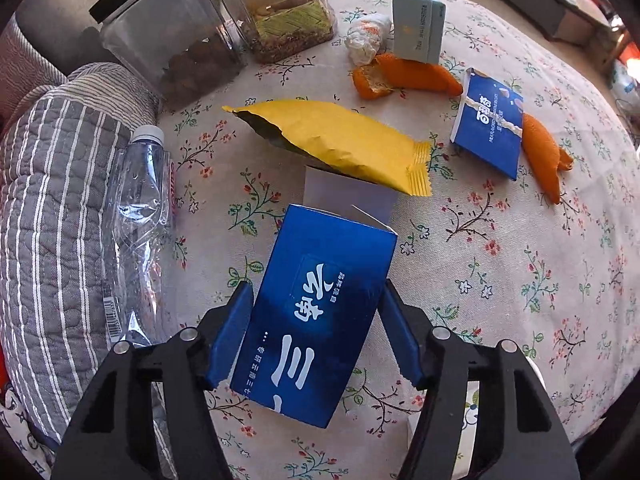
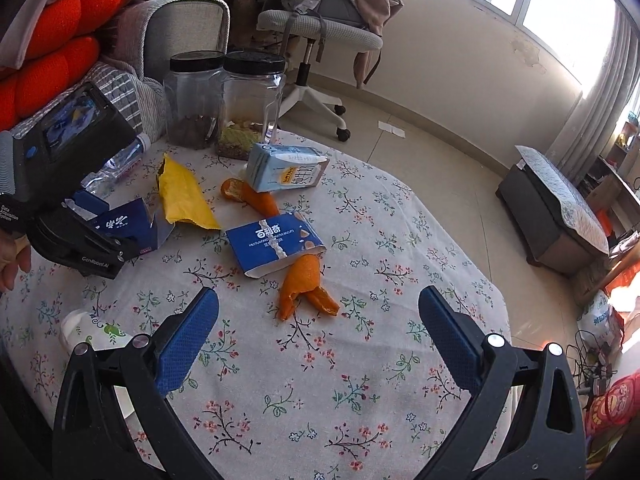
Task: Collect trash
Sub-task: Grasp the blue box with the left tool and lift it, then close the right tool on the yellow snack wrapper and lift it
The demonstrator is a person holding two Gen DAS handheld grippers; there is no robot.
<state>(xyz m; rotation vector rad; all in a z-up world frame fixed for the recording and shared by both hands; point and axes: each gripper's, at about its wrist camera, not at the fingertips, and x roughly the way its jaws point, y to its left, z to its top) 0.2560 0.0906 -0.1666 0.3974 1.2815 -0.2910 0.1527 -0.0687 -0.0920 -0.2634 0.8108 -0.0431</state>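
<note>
Left gripper (image 1: 316,336): you are pointing it steeply down, its pads closing against the dark blue carton (image 1: 316,316) on the floral tablecloth (image 1: 500,280).
Right gripper (image 2: 318,344): you are tilting it down over orange peel (image 2: 304,284), spread wide and holding nothing.

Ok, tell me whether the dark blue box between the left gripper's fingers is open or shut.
Open: the dark blue box has its far-end flap lifted, pale inside showing, beneath the yellow wrapper.

Open dark blue carton (image 1: 316,316) lying flat on floral cloth, torn yellow wrapper (image 1: 340,144) overlapping its flap, orange peels (image 2: 304,288) nearby
</note>
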